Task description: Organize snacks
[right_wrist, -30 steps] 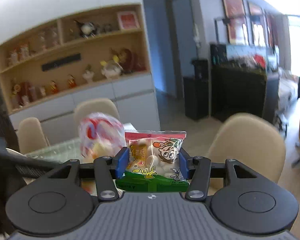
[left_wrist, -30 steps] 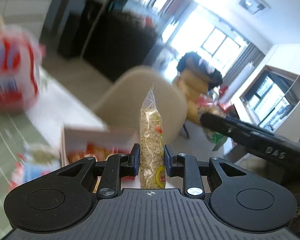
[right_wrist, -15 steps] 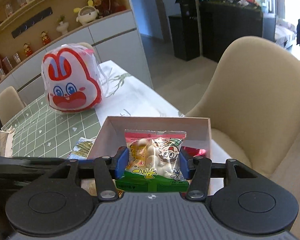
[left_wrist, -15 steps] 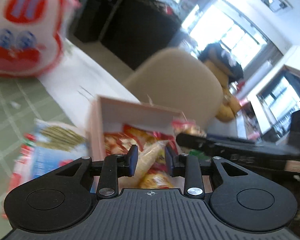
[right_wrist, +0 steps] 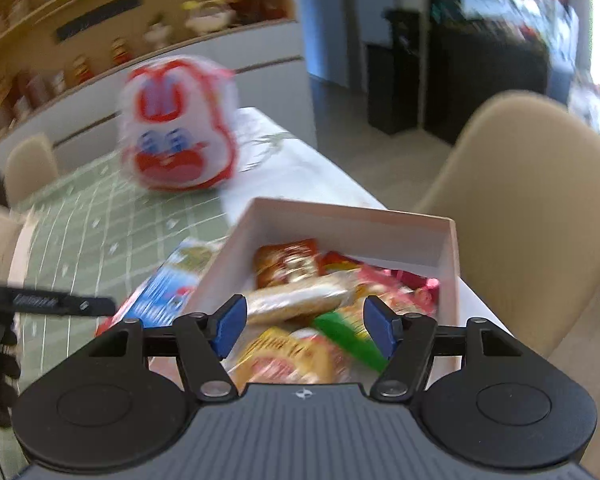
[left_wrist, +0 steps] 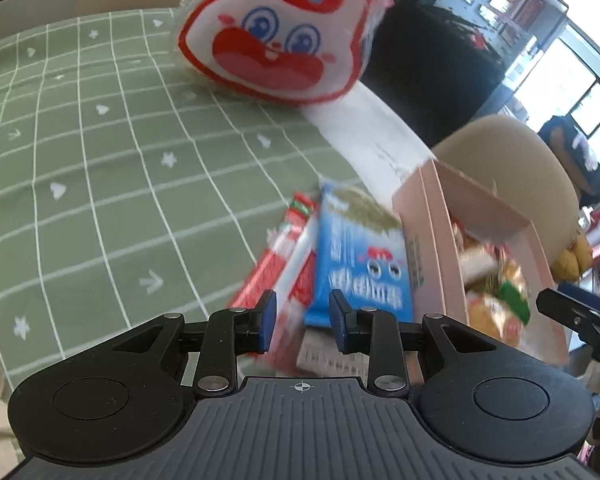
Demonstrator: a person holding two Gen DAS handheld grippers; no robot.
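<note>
Holding nothing, our right hand-held gripper (right_wrist: 303, 326) gapes over the pink cardboard box (right_wrist: 352, 222); left hand-held gripper (left_wrist: 303, 322) parted, empty.

**Item Count**

- Pink box (right_wrist: 352, 216): one, containing several snack packets; exact number cannot be determined.
- Blue snack packet (left_wrist: 360, 256): one, on the tabletop beside the box.
- Red-and-white snack packet (left_wrist: 288, 248): one, beside the blue one.
- Rabbit-face bag (left_wrist: 280, 28): one.
- Beige chairs: at least two.
</note>
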